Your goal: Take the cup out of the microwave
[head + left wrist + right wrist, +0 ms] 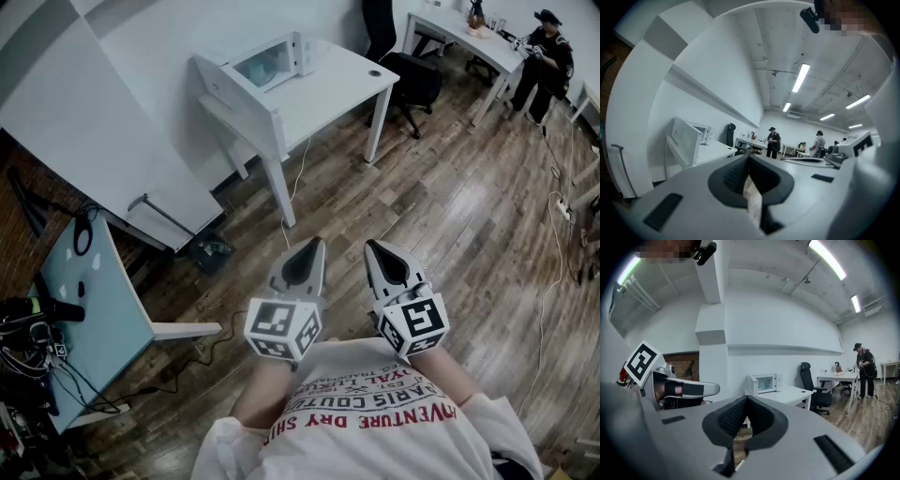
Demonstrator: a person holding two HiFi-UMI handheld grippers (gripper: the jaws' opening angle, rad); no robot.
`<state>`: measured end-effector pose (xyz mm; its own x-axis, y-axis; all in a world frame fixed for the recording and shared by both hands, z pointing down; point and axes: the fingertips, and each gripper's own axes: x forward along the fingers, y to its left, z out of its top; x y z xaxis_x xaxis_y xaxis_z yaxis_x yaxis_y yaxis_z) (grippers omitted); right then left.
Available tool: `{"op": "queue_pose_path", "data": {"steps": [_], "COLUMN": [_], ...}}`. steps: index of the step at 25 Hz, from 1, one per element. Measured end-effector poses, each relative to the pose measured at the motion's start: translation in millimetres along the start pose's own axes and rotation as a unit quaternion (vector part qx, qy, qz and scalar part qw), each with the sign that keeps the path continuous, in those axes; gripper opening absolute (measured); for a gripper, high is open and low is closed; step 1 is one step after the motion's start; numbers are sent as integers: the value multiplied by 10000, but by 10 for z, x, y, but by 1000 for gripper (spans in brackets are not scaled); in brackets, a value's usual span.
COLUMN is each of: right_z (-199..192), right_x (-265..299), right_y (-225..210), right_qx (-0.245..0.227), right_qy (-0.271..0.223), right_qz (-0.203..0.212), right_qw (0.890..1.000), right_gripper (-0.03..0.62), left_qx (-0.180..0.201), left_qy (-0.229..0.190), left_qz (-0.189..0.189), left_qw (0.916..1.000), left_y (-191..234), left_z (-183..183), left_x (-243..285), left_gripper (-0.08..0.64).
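Note:
A white microwave (270, 66) stands with its door closed on a white table (337, 84) across the room; I also see the microwave (690, 135) from the left gripper and the microwave (764, 383) from the right. A pale bluish blur shows through the door window, and I cannot make out the cup. Both grippers are held side by side close to the person's chest, far from the table. The left gripper (314, 244) is shut and empty. The right gripper (372, 246) is also shut and holds nothing. The jaws of the left gripper (749, 157) and of the right gripper (746, 398) meet at their tips.
Wood floor lies between me and the table. A black office chair (412, 75) stands at the table's right end. A person (547, 52) stands by a far desk (469, 33). At the left is a blue-topped table (84, 319) with cables. A power strip (562, 208) lies at the right.

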<state>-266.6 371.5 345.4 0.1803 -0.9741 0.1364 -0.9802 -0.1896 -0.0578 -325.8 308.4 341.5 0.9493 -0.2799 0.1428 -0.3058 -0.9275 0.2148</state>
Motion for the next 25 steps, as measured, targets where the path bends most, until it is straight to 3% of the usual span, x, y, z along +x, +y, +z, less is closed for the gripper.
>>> {"op": "queue_pose_path", "data": {"steps": [15,25], "right_z": [-152,-219], "right_x": [160,752], "right_y": [-219,-1028], "right_qx": [178,310], "right_qy": [154,305], "right_qz": [-71,509], "right_qw": [9997,9978], "right_gripper": [9,11], "left_qx": [-35,-8], "left_qy": [183,252], "left_qz": [19,655], "left_qw": [9998,9975], "left_y": [58,157], "left_z": [-140,-160], "left_x": [266,1115], "left_gripper": [8,8]}}
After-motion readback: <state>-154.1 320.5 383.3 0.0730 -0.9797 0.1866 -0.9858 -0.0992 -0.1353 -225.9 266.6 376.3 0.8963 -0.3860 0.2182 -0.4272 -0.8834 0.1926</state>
